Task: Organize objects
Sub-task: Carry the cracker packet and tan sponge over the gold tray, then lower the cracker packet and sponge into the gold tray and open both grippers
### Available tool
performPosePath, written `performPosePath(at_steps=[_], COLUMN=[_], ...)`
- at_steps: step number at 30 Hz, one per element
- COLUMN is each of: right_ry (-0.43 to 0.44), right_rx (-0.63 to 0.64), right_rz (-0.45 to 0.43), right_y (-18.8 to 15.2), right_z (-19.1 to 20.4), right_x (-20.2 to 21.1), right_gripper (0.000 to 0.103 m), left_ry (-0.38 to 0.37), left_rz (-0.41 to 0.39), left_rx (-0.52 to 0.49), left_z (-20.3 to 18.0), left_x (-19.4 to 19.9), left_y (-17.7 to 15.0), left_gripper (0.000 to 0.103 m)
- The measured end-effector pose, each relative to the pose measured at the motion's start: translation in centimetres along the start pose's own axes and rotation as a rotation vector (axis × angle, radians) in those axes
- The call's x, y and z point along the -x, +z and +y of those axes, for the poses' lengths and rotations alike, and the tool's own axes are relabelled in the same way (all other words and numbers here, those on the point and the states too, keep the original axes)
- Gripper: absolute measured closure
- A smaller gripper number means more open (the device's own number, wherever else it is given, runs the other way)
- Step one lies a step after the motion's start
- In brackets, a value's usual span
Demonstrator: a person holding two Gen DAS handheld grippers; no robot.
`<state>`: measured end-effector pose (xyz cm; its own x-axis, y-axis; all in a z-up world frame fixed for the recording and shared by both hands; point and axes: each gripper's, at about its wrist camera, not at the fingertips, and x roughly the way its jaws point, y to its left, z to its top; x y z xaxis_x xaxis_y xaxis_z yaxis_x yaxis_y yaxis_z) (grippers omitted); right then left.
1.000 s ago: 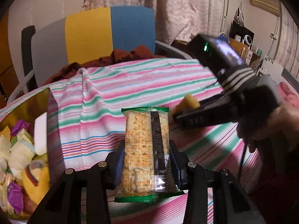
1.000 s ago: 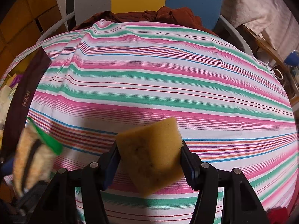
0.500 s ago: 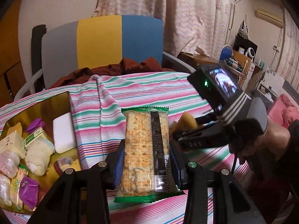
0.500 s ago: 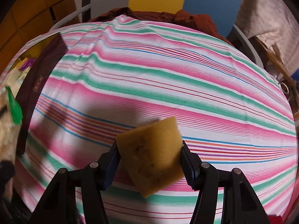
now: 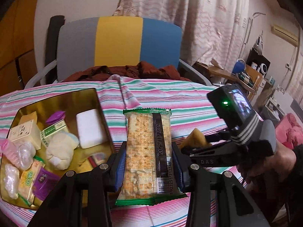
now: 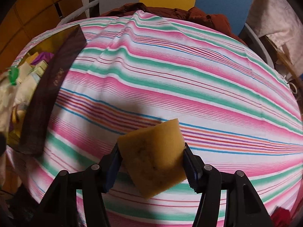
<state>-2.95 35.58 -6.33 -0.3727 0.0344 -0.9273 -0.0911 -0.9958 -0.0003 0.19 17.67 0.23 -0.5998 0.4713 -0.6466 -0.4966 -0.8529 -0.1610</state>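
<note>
Left gripper [image 5: 149, 162] is clamped on a cracker packet [image 5: 148, 149], which is held upright between the blue pads, above the striped cloth on the tabletop [image 5: 189, 98] and just to the right of the gold tin [image 5: 62, 102]. Right gripper [image 6: 151, 160] is closed on a yellow sponge [image 6: 153, 155], gripped by its two sides and tilted, with a corner pointing up; it is carried over bare cloth, well apart from the tin. In the left wrist view the right gripper [image 5: 191, 147] is seen from the side, with the sponge [image 5: 195, 138] poking out next to the cracker packet.

The tin is already well filled: a white block [image 5: 90, 127], a pale soft toy [image 5: 59, 151], a cream box [image 5: 25, 132], purple sachets, clear-wrapped items and other small packets are lying inside, loosely jumbled. No loose items are seen on the visible stretch of cloth, so most of the sorting looks to be done. What is left, by the look of it, are the two pieces in hand: the packet is nearest to the tin and could be dropped in first, while the sponge has the greater way to go. Room in the tin looks tight along the near side; more space is seen towards the far wall.
</note>
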Motion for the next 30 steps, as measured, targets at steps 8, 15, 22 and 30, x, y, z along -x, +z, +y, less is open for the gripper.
performPosePath(at_steps=[8, 15, 22, 30], right_ry=[0.057, 0.114, 0.211, 0.292], right_rx=[-0.028, -0.053, -0.022, 0.062], right_rz=[-0.056, -0.147, -0.271, -0.313], right_y=[-1.0, -1.3, -1.0, -0.2], right_z=[3.1, 5.3, 8.3, 12.4], right_x=[1.8, 3.6, 6.5, 7.4], right_gripper=[0.042, 0.042, 0.042, 0.042], left_ry=[0.036, 0.107, 0.222, 0.271], left_rz=[-0.013, -0.035, -0.044, -0.032], left_rx=[0.073, 0.133, 0.234, 0.314], left_z=[3.3, 7.1, 12.9, 16.0], left_x=[1.0, 2.8, 5.4, 7.2], left_y=[-0.1, -0.5, -2.2, -4.4], left_gripper=[0.060, 0.060, 0.060, 0.060])
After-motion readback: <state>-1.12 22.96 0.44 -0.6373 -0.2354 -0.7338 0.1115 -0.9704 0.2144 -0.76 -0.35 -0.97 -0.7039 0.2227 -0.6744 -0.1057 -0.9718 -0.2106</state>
